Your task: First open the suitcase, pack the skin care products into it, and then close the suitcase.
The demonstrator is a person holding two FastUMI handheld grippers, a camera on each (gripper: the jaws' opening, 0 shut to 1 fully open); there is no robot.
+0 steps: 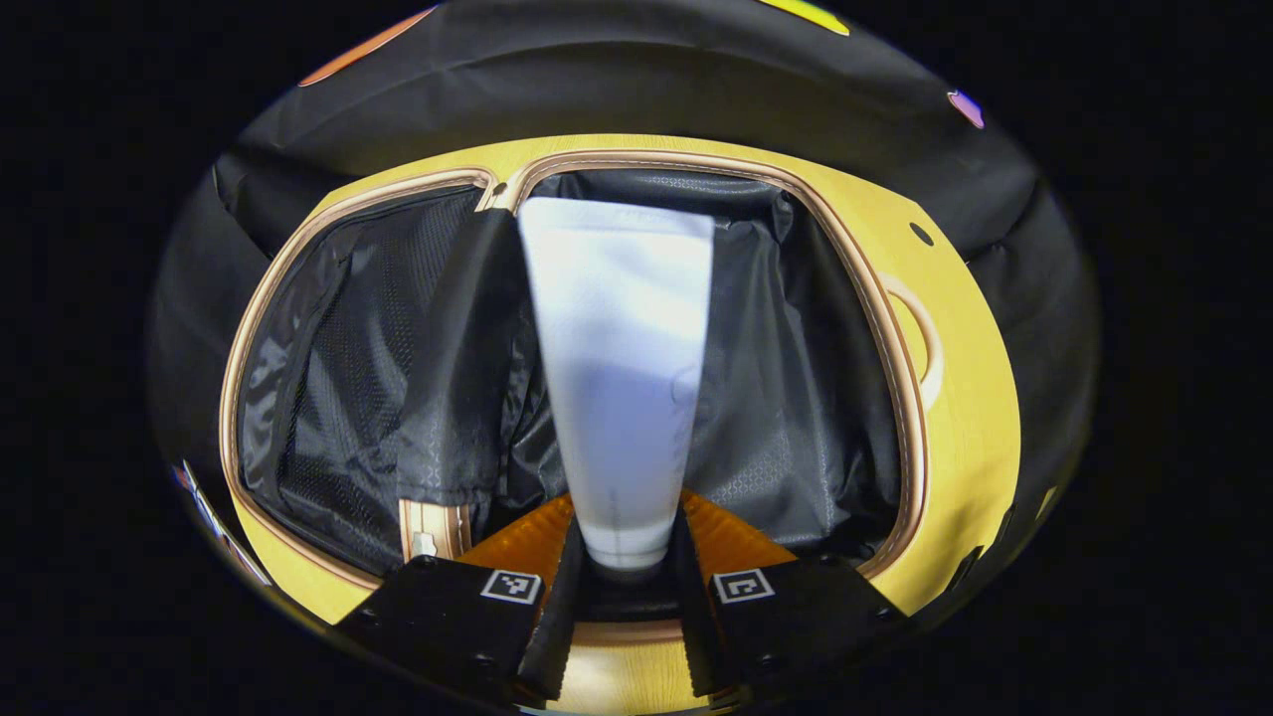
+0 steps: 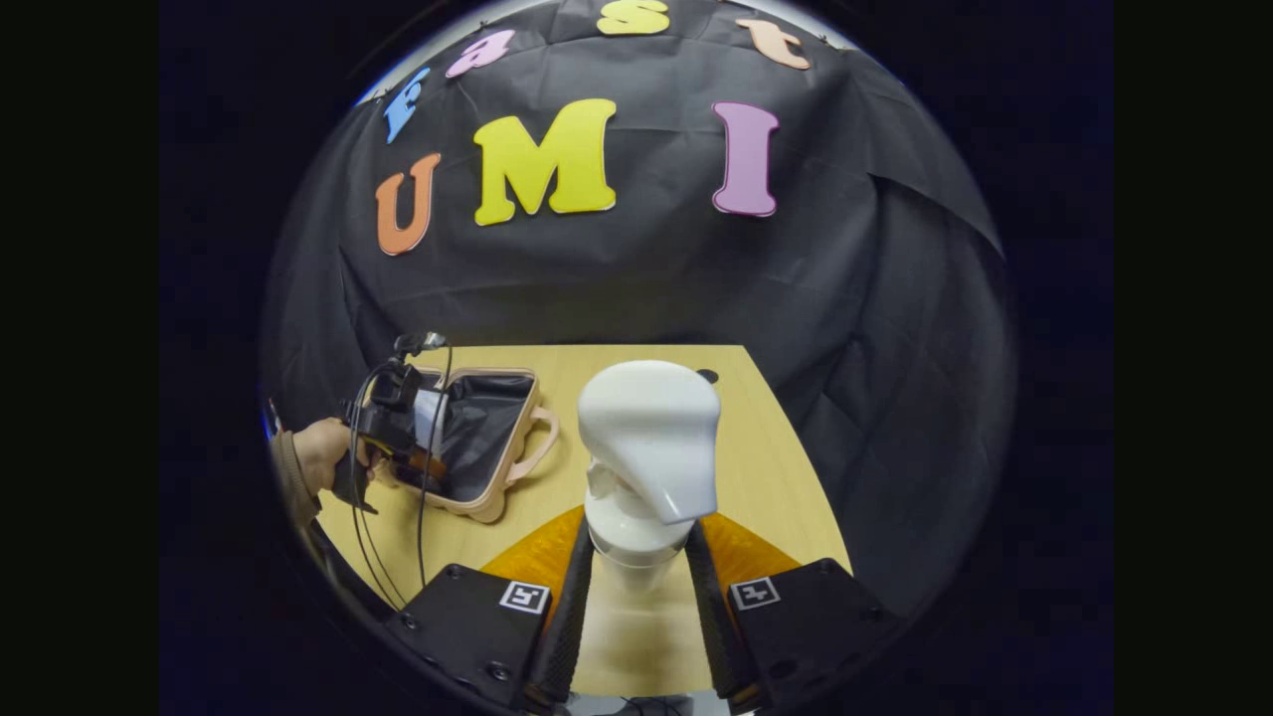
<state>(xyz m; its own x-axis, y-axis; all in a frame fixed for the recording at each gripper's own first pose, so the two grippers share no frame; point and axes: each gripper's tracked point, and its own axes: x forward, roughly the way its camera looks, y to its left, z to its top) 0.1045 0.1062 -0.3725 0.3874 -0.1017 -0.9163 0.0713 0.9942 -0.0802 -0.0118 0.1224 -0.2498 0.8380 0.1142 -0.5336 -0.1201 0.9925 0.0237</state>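
In the left gripper view, the left gripper (image 1: 625,577) holds a white, soft-sided squeeze tube (image 1: 619,378) by its narrow cap end; both jaws press against that end, one on each side, so they stand fairly narrow. The tube reaches straight ahead of the jaws and widens to its flat crimped end, which is blurred. It hangs over the open pale-pink hard-shell suitcase (image 1: 900,398), whose stitched rim rings the tube on all sides. Beyond and below the jaws lies the black fabric lining (image 1: 786,398) of one half; to the left of the jaws a black mesh divider panel (image 1: 338,388) covers the other half. A rounded pink carry handle (image 1: 925,338) sticks out of the rim to the right of the jaws. The suitcase lies on a light wooden desk (image 1: 980,418).

In the right gripper view, the right gripper (image 2: 638,567) grips a white pump bottle (image 2: 636,537) at its neck, both jaws touching it, the gap narrow. The glossy white pump head (image 2: 651,433) rises just ahead of the jaws, its spout tilted down to the right. Far off to the left of these jaws, a hand (image 2: 320,452) with a brown sleeve holds the other gripper with its trailing black cables over the open suitcase, well apart from the bottle.
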